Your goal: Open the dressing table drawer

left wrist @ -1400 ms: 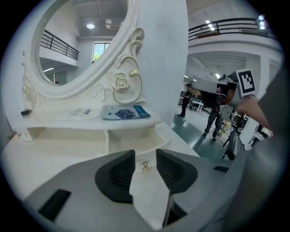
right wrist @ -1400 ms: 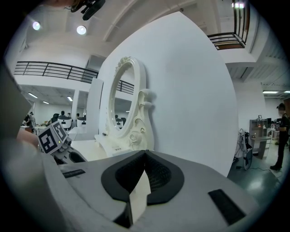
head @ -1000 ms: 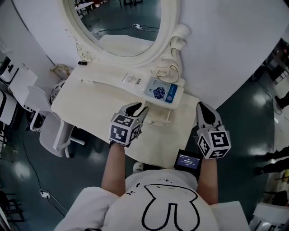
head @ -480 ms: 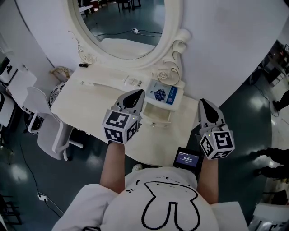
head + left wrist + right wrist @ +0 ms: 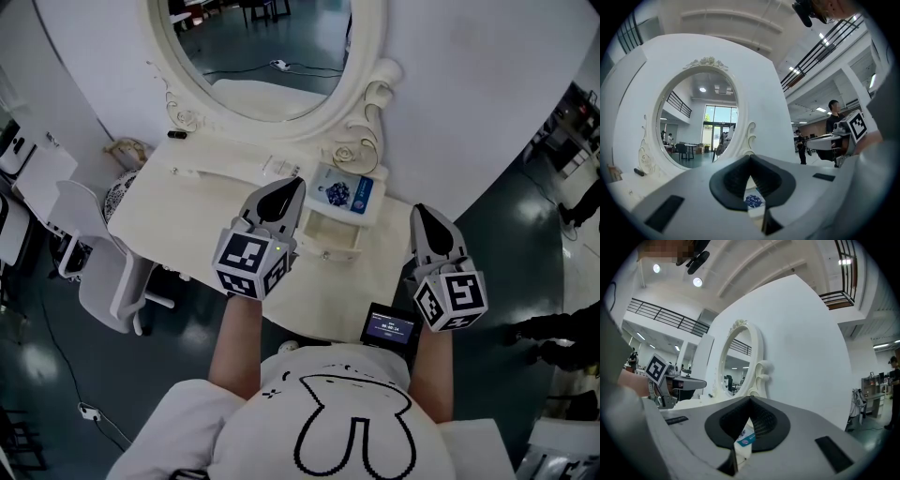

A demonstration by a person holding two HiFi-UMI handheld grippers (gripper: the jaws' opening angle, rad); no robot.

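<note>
The cream dressing table (image 5: 178,220) stands against a white wall (image 5: 450,84). Its oval mirror (image 5: 262,56) is straight ahead, dark open floor (image 5: 525,234) lies off its right edge, and a white chair (image 5: 98,272) sits at its left end. Both forearms reach forward over the curved front edge, with the grippers level and well apart. The left gripper (image 5: 294,182) hovers above the tabletop; its jaws have just been closing and are pressed together on nothing. The right gripper (image 5: 418,212) hangs by the table's right edge, its jaws also together and empty. Between them the small drawer (image 5: 330,246) stands pulled out toward the person, just below a blue-printed packet (image 5: 343,192).
</note>
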